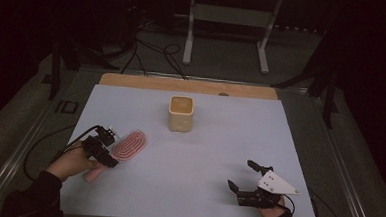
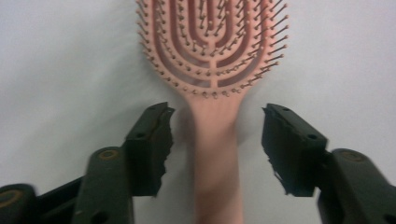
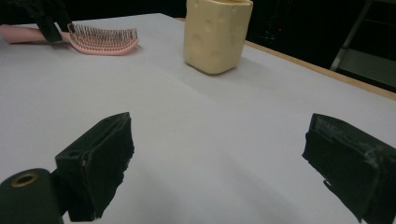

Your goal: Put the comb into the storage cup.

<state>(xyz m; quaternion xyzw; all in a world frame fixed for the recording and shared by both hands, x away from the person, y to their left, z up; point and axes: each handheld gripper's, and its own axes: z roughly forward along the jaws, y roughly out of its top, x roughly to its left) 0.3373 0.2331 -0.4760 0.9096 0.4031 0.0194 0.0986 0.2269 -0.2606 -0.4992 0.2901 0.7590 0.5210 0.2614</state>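
Observation:
A pink hairbrush (image 1: 129, 145) lies flat on the white sheet at the left, bristles up, its handle pointing toward the person. My left gripper (image 1: 110, 148) hovers over that handle. In the left gripper view the hairbrush handle (image 2: 215, 154) runs between the two spread jaws without touching either, and my left gripper (image 2: 217, 140) is open. My right gripper (image 1: 242, 176) rests open at the front right with nothing between its jaws. The right gripper view looks across the sheet at the hairbrush (image 3: 100, 41) and a cream cup (image 3: 215, 33).
The cream square cup (image 1: 181, 114) stands upright in the middle of the table toward the back. A wooden strip (image 1: 132, 81) edges the far side. Cables trail off the left edge of the sheet.

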